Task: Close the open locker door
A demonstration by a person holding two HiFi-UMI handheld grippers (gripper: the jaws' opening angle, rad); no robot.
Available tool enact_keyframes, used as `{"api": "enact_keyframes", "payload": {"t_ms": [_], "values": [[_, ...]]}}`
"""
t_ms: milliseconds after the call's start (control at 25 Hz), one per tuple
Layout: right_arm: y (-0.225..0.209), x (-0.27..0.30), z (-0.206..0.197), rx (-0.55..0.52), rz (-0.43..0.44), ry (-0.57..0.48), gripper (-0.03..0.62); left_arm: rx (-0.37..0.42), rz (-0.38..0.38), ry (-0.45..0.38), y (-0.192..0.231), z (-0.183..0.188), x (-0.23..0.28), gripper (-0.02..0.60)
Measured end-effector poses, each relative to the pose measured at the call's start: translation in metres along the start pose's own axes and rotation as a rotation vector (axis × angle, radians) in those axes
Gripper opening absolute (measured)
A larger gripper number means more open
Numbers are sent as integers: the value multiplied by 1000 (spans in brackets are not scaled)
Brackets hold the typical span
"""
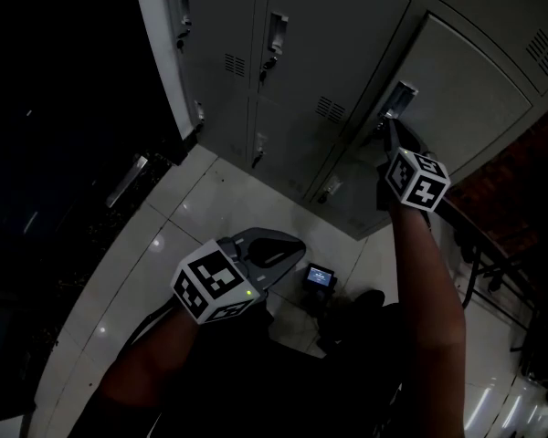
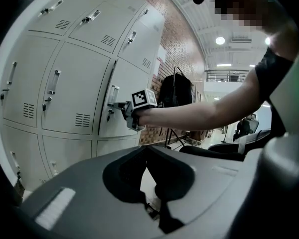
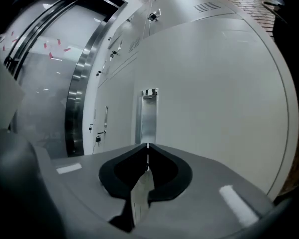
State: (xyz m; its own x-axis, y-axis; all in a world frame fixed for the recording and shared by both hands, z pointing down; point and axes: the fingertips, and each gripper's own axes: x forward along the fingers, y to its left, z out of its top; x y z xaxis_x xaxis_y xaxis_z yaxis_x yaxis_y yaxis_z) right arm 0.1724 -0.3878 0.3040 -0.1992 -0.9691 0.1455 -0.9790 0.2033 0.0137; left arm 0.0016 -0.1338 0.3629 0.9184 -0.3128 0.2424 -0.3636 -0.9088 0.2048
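While the left gripper point(image 1: 297, 245) hangs low in the lower left-centre of the head view, above pale floor tiles point(image 1: 210, 199), its jaws are together with nothing between them; its own view shows the two dark tips meeting. Just to its right on the floor sits a small device with a lit screen point(image 1: 321, 276).

Across the top of the frame runs a bank of grey lockers point(image 1: 329, 44), each with a vent and a vertical handle. Further right, the locker door point(image 1: 466, 89) fills the upper right of the head view. In the left gripper view a dark line runs down its handle-side edge, so it looks slightly ajar, though how far cannot be told.

At the upper right, the right gripper point(image 1: 390, 128) is held out on a bare outstretched arm with its tips at the door's metal handle point(image 1: 401, 97). Its jaws are closed on each other and hold nothing. In its own view the handle stands directly beyond the tips. Whether they touch it cannot be told.
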Motion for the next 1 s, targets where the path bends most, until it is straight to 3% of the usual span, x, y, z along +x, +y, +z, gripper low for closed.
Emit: {"api": "enact_keyframes", "payload": {"t_ms": [320,560,760,1000], "values": [[-22,20,2,16,-60,20,18,-3,-5,-8,0,2,-1,12],[-26,22,1,-15,-57,25,6,-3,-5,-6,0,1,0,12],[-12,-2,9,6,13,-9,12,-4,-8,-19,0,4,-2,12],[-3,-69,34,20,122,-67,3,10,-7,-10,2,4,0,12]]}}
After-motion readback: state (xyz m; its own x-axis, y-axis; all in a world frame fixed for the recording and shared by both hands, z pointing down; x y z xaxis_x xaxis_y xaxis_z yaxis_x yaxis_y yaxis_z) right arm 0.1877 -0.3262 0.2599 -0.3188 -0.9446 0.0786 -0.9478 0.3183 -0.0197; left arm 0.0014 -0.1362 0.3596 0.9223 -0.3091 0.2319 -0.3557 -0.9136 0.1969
